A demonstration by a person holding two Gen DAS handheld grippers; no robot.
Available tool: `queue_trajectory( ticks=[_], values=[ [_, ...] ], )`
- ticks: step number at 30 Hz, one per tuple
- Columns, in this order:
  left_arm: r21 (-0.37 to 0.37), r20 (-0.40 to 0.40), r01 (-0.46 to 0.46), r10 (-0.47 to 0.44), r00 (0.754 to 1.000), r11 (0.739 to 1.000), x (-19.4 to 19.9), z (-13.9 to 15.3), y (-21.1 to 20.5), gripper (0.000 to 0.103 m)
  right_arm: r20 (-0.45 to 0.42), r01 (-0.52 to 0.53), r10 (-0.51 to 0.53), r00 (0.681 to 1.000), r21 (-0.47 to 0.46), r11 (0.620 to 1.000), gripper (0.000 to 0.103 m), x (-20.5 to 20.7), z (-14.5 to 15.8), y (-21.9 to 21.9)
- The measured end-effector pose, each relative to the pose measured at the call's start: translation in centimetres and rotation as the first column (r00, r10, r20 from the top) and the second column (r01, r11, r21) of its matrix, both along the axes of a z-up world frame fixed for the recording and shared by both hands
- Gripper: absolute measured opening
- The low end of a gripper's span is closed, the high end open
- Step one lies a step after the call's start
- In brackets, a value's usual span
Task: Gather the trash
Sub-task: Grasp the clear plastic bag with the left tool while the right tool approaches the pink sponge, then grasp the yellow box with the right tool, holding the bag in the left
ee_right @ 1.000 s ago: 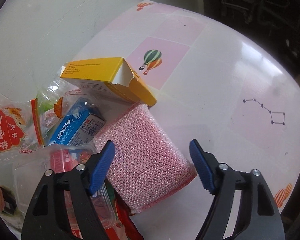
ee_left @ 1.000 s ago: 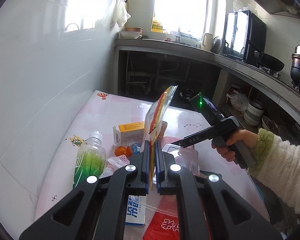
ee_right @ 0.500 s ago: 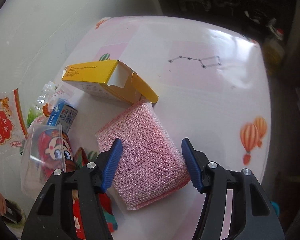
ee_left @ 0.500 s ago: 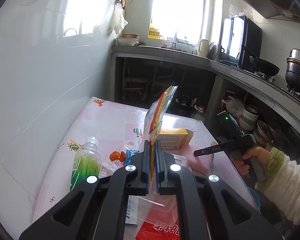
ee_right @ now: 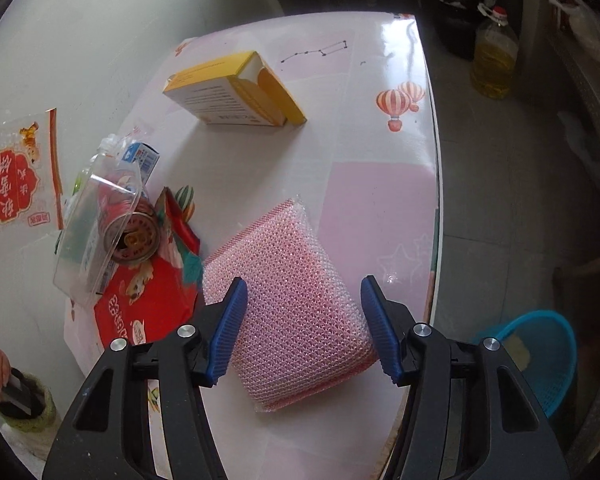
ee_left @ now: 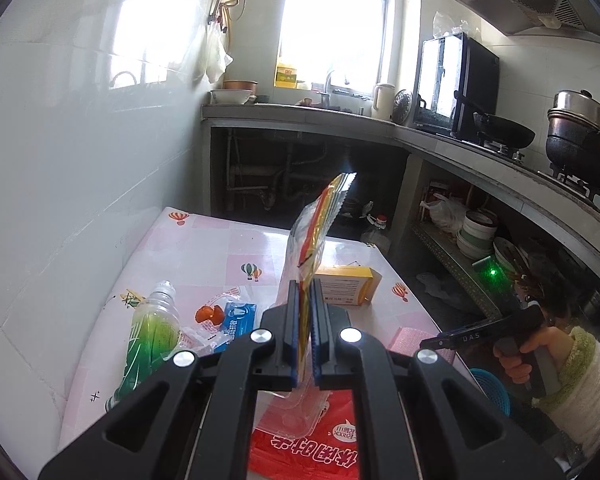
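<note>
While the left gripper point(ee_left: 306, 340) stands with its blue pads pressed together on a flat plastic snack bag point(ee_left: 318, 232), pinching it upright above the clutter, the right gripper point(ee_right: 302, 330) hangs steeply over the table with its jaws spread apart and nothing pressed between them. Below that gap lies a pink mesh sponge pack point(ee_right: 296, 304), flat on the table point(ee_right: 380, 200) and close to its near right corner. Just left of the pack a red wrapper point(ee_right: 148, 300) lies under a clear plastic tray point(ee_right: 96, 232) and a tipped can point(ee_right: 134, 232). Farther back a yellow box point(ee_right: 236, 88) rests alone, with bare tabletop around it out to the right edge. Along the wall side lie a green bottle point(ee_left: 152, 332) and a small blue carton point(ee_left: 236, 316), crowded together. Past the table's right edge the floor is open, and a blue basket point(ee_right: 540, 356) stands there, near the corner.
</note>
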State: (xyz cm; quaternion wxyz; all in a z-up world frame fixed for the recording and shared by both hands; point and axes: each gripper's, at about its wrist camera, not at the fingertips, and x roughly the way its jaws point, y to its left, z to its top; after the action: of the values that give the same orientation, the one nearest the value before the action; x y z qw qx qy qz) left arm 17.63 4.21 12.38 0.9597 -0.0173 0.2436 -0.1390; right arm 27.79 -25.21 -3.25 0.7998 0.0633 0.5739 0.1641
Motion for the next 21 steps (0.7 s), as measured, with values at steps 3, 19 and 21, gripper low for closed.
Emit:
queue_trajectory(
  ticks=[3, 19, 21],
  values=[
    [0.002, 0.0, -0.009, 0.009, 1.0, 1.0, -0.3, 0.0, 0.1, 0.004, 0.124, -0.06, 0.067, 0.99, -0.06, 0.996, 0.072, 1.2, 3.1, 1.6],
    [-0.026, 0.017, -0.072, 0.072, 0.997, 0.997, 0.0, 0.0, 2.4, 0.004, 0.092, -0.418, 0.51, 0.855, -0.461, 0.783, 0.067, 14.1, 1.5, 15.1],
    [-0.027, 0.018, -0.072, 0.072, 0.997, 0.997, 0.0, 0.0, 2.6, 0.004, 0.068, -0.423, 0.513, 0.856, -0.481, 0.768, 0.047, 14.1, 0.6, 15.3]
  ],
)
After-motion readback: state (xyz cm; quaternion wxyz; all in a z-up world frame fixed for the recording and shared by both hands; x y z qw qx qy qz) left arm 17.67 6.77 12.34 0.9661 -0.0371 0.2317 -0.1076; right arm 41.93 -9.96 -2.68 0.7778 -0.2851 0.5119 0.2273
